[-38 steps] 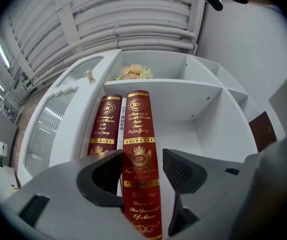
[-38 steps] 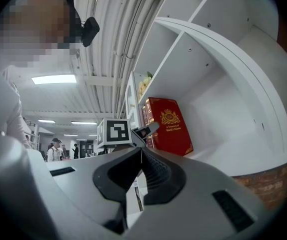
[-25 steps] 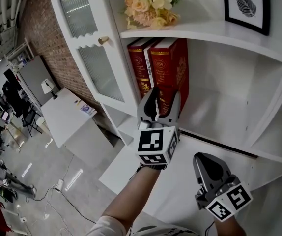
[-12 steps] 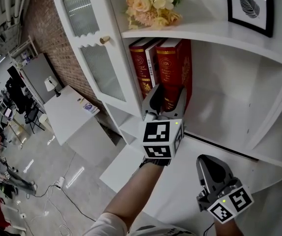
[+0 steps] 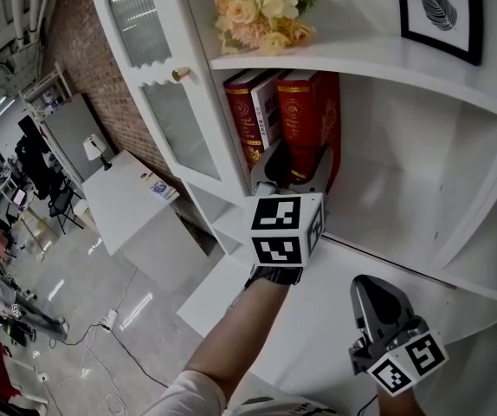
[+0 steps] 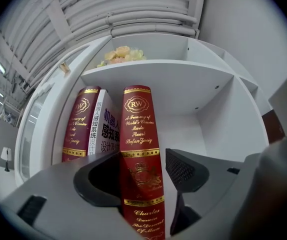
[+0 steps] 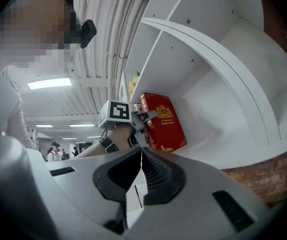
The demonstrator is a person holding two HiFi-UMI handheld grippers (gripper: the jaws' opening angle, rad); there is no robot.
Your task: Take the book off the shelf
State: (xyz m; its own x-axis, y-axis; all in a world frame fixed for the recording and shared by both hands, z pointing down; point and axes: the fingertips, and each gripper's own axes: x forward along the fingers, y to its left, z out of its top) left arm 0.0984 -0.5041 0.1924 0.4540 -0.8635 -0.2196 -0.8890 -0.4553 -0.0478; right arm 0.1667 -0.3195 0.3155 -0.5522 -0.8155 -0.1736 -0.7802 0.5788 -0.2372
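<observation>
Three books stand upright at the left end of the white shelf: a red one, a thin white one and a thicker red one with gold print. My left gripper reaches into the shelf with its jaws on either side of the thicker red book's spine. In the left gripper view, the left gripper has its jaws opening, and a thin gap shows beside the right pad. My right gripper hangs low by the lower ledge; in its own view the right gripper is shut with nothing in it.
A bunch of pale flowers and a framed print sit on the board above the books. A glass cabinet door with a brass knob stands left of the books. The shelf is bare to their right.
My left gripper has moved up and forward into the shelf, so its jaws now straddle the thicker red book's spine. The right gripper has barely moved.
</observation>
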